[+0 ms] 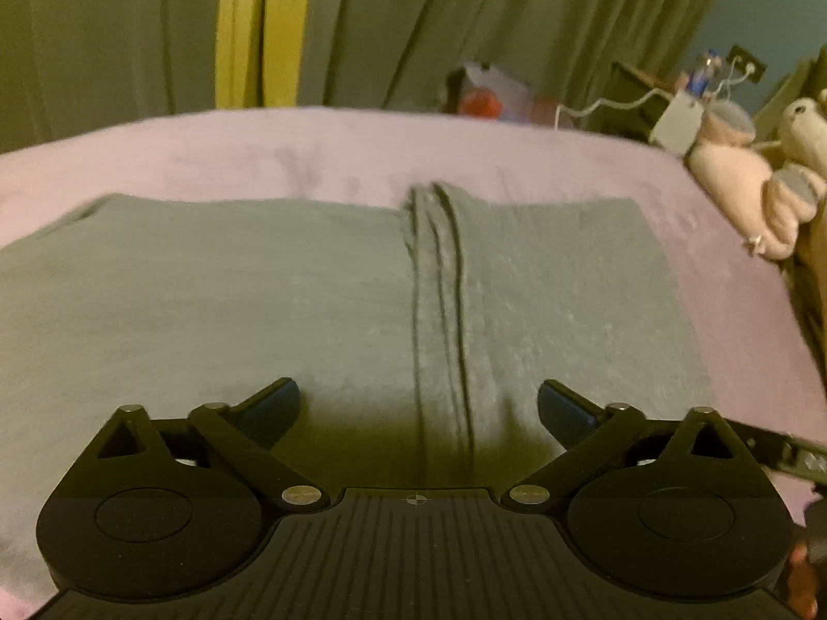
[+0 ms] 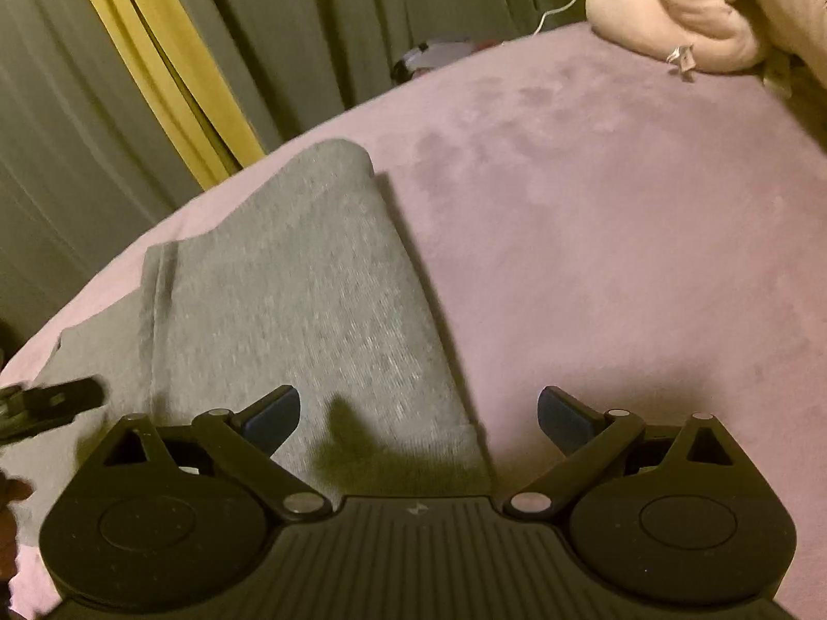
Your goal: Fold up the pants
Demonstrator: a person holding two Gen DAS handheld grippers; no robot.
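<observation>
a: where are the grey knit cotton pants [image 1: 258, 299] lying?

b: flat on the bed, on its pale pink plush blanket [image 1: 310, 155]. in the left wrist view they spread wide across the blanket, with a bunched ridge of stacked fabric edges [image 1: 439, 310] running from the far edge toward the camera. the part right of the ridge looks like a folded layer lying on top.

a: and the left hand-held gripper [image 1: 418, 408]?

b: its jaws are spread wide, above the pants near that ridge, with nothing pinched between them. the blue pads [image 1: 274, 408] do not press on the cloth.

a: the right one?

b: the right hand-held gripper [image 2: 418, 413] is also spread wide and empty. it hangs over the right edge of the pants [image 2: 289, 299], one finger above grey cloth and the other above bare blanket [image 2: 620, 232]. its shadow falls on the fabric just ahead of it.

a: anything else around?

b: a pink stuffed toy [image 2: 677, 15] lies at the far corner of the bed, well apart from the pants. behind the bed hang grey-green curtains [image 1: 103, 36] with a yellow strip [image 1: 258, 26] between them. beyond the bed sits some clutter and a white cable [image 1: 610, 103], too blurred to tell more.
</observation>
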